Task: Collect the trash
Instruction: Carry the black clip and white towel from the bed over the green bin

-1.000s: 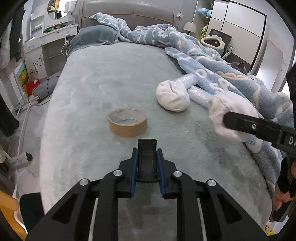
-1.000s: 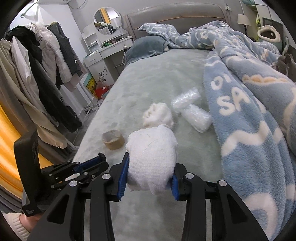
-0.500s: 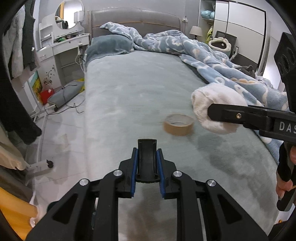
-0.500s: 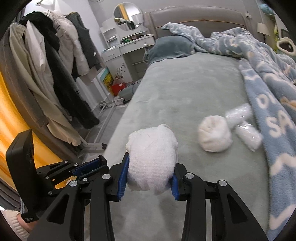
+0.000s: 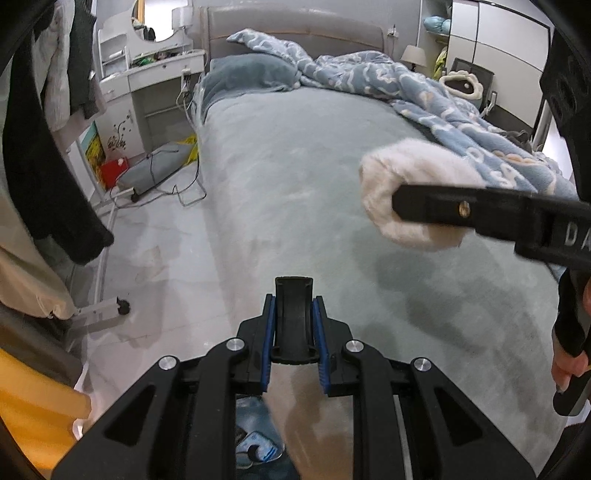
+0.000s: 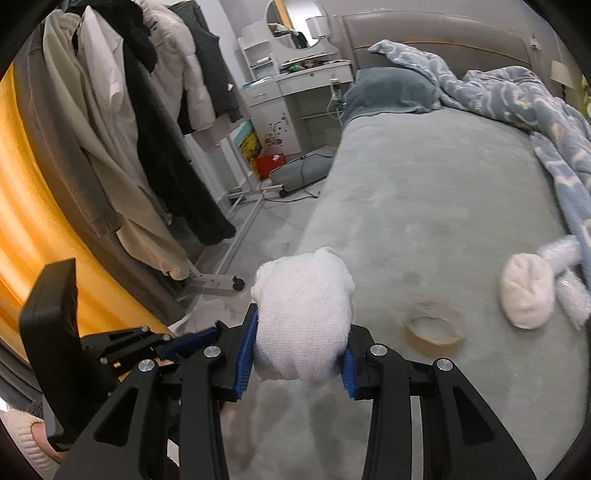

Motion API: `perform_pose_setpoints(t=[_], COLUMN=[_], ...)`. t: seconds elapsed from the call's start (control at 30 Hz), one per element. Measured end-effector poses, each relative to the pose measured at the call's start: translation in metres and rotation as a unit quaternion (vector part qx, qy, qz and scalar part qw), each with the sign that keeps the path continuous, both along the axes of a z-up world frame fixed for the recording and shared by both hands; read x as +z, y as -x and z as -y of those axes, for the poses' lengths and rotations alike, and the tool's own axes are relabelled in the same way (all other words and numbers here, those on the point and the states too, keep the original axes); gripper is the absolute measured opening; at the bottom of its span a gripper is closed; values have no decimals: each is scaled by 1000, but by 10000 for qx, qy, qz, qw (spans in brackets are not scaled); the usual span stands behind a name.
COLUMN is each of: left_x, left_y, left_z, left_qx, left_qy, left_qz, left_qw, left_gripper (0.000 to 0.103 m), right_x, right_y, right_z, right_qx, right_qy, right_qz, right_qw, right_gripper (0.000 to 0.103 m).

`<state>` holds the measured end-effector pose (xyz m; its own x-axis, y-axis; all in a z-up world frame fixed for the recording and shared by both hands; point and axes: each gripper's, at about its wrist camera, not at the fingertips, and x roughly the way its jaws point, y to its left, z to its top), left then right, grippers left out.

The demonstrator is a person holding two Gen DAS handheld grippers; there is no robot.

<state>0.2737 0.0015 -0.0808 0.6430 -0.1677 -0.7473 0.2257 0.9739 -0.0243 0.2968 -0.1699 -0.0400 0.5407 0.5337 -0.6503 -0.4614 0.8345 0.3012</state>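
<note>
Fingers (image 6: 245, 354) of right gripper (image 6: 297, 356) pinch white cloth wad (image 6: 304, 317) above bed (image 6: 424, 206) edge; left gripper (image 5: 294, 345) fingers pressed against a black insert.

Both views are evenly lit by soft, cool indoor light, with no harsh glare. Faint diffuse shadows lie on the bed (image 5: 295, 155) below the white wad (image 5: 413, 173) and under the left gripper (image 5: 294, 325). The fisheye lens bends the headboard (image 6: 436, 33) and hanging clothes (image 6: 122, 122) and leaves black corners. Motion blur smears the tape roll (image 6: 436, 328) and blanket (image 6: 554, 140); the gripper frames stay sharp.
</note>
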Motion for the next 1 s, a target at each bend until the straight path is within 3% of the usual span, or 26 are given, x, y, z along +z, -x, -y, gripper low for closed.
perform_pose_setpoints(t=[0.23, 0.67, 1.0], left_x=[-22, -73, -111], left_y=[5, 18, 32], left_z=[-36, -101, -141], left_qx=[178, 561, 682], left_qy=[286, 248, 369], left_qz=[-557, -1541, -2400], left_qw=[9979, 9861, 9677], left_gripper=[21, 21, 21], right_x=[-2, -17, -36], right_y=[-3, -7, 0], right_z=[-42, -112, -154], right_qx=[260, 703, 1033], right_qy=[-47, 0, 188], right_qz=[-14, -143, -274], right_qw=[9996, 9974, 9941], right_gripper=[39, 39, 39])
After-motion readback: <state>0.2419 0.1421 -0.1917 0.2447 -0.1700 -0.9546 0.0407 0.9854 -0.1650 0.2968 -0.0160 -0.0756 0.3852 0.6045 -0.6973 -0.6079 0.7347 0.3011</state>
